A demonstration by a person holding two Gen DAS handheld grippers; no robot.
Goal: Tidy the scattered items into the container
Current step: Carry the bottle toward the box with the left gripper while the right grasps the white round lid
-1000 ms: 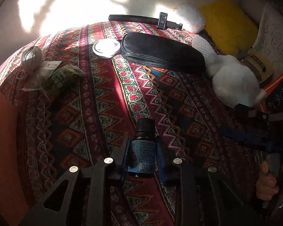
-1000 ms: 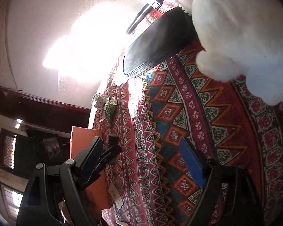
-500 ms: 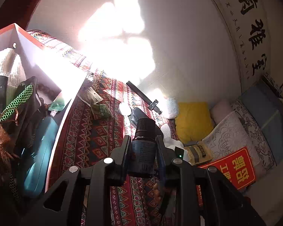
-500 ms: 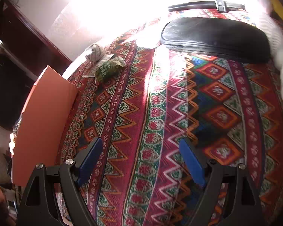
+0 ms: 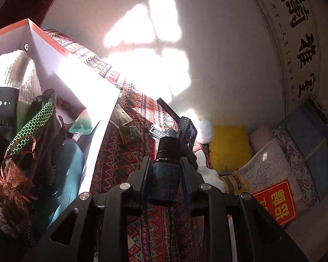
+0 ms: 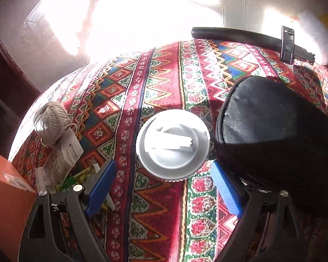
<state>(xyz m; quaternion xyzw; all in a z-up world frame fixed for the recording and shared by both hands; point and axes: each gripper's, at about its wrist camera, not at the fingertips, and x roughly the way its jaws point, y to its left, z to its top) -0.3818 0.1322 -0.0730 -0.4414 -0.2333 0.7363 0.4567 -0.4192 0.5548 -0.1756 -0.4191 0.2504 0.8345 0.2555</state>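
Since a second ago the left gripper [image 5: 166, 182] has swung off the open cloth to the box [image 5: 76, 100] on its left, bottle [image 5: 165, 174] still clamped. The right gripper [image 6: 164, 187] has swept from the plush end of the table to the tin [image 6: 172, 145].

Nearest the left camera, the jaws grip the bottle upright by its label, cap clear above the pads. It hangs over the cloth [image 5: 111, 163] just beside the box wall, not over the opening, so releasing here would likely drop it outside. The box already looks crowded, and a bottle let go high could bounce off the contents.

On the right, the jaws are opening, with nothing between the pads. The tin lies flat just ahead of the fingertips, centred on the gap. It looks low and smooth, so the pads could skate over its rim. The pouch [image 6: 277, 126] touches the tin's right edge and could foul the right finger. Farther off lie the twine [image 6: 50, 123] and the black rod [image 6: 240, 36].
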